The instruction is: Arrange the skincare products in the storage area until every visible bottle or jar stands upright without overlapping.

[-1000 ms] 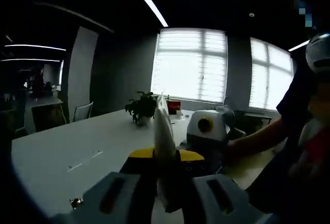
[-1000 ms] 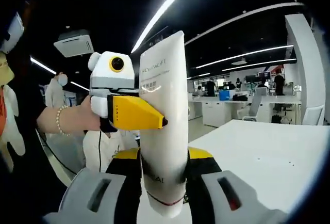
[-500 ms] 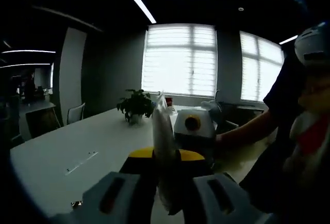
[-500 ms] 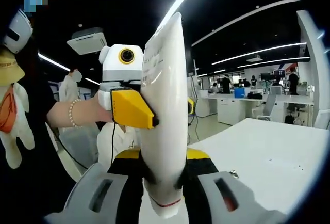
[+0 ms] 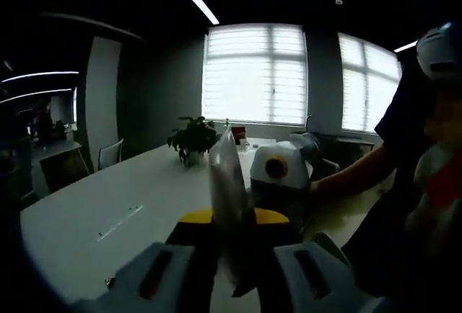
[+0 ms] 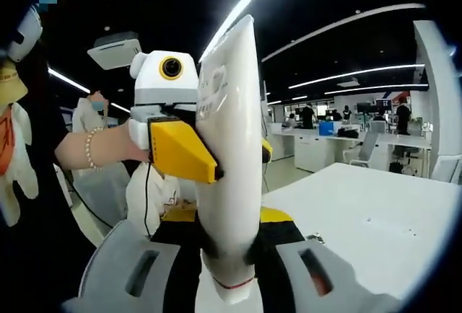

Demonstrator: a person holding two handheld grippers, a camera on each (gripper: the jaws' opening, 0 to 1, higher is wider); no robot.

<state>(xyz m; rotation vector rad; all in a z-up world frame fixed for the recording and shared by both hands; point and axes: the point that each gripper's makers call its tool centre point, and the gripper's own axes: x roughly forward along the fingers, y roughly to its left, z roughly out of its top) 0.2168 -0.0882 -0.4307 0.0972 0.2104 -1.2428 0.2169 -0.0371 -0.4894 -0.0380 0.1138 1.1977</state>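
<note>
**Right gripper view: tube held by both tools, lifted above the surface**

Since a moment ago the white tube [image 6: 229, 154] turned slightly edge-on. Right tool [image 6: 229, 266] grips its capped end; left tool [image 6: 206, 156] clamps its middle. It is not yet placed upright on the surface [image 6: 375, 226].

In the right gripper view, the tube [image 6: 232, 154] stands upright between the jaws of the right tongs [image 6: 228, 270], its lower end down at their base. The left tongs [image 6: 189, 156] enter from the left and close on the tube's upper half, above the right tongs. The worktop [image 6: 375, 226] lies to the right, behind the tube.

In the left gripper view, the tube [image 5: 227, 205] sits edge-on between the jaws of the left tongs [image 5: 229, 273]. The potted plant [image 5: 192, 138] stands on the worktop [image 5: 108, 205] behind the tube, slightly left.
</note>
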